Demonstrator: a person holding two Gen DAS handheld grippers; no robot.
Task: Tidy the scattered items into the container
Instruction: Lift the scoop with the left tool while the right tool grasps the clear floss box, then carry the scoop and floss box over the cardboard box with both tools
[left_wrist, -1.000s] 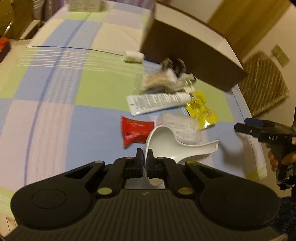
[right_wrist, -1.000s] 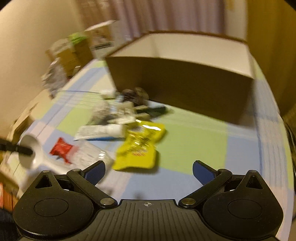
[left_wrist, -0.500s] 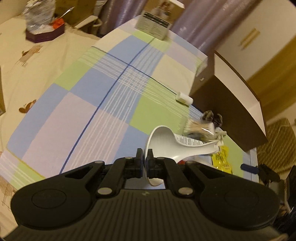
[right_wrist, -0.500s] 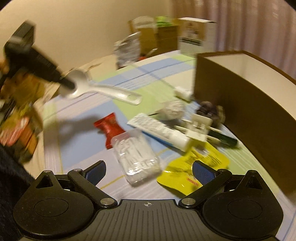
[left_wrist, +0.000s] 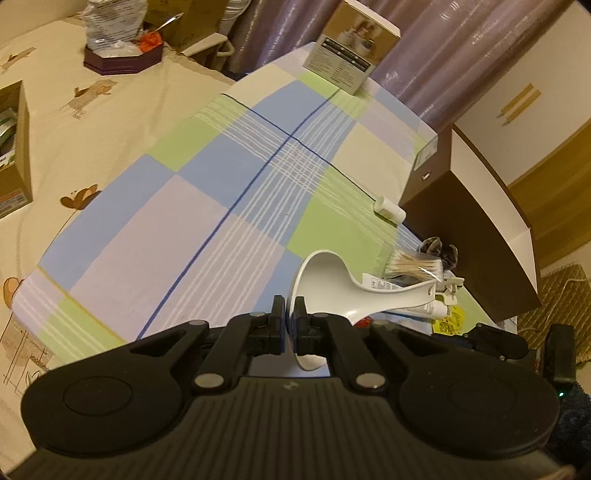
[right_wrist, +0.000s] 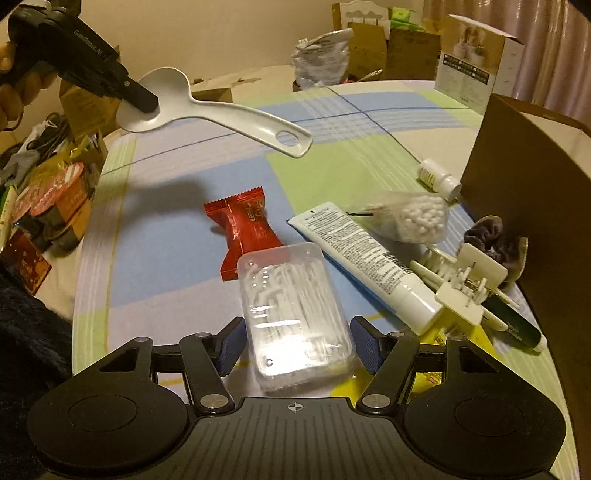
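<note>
My left gripper (left_wrist: 290, 325) is shut on the bowl of a white plastic spoon (left_wrist: 332, 284). The right wrist view shows that spoon (right_wrist: 229, 114) held in the air over the table's far left. My right gripper (right_wrist: 297, 345) is low over the checked tablecloth and its jaws are closing. A clear box of floss picks (right_wrist: 291, 302) lies between them, with the blue pads close beside its long sides. The brown cardboard container (right_wrist: 535, 192) stands open at the right.
Loose on the cloth lie a red candy wrapper (right_wrist: 245, 229), a white tube (right_wrist: 369, 262), a bag of cotton swabs (right_wrist: 417, 218), a small white bottle (right_wrist: 439, 179), a white clip (right_wrist: 469, 280), a dark scrunchie (right_wrist: 491, 240) and a yellow packet (right_wrist: 461, 332). A printed carton (left_wrist: 351, 55) stands at the far edge.
The left gripper rolled and carried the spoon up and to the left. The right gripper swung left, sank over the clear floss box, and its jaws narrowed around it.
</note>
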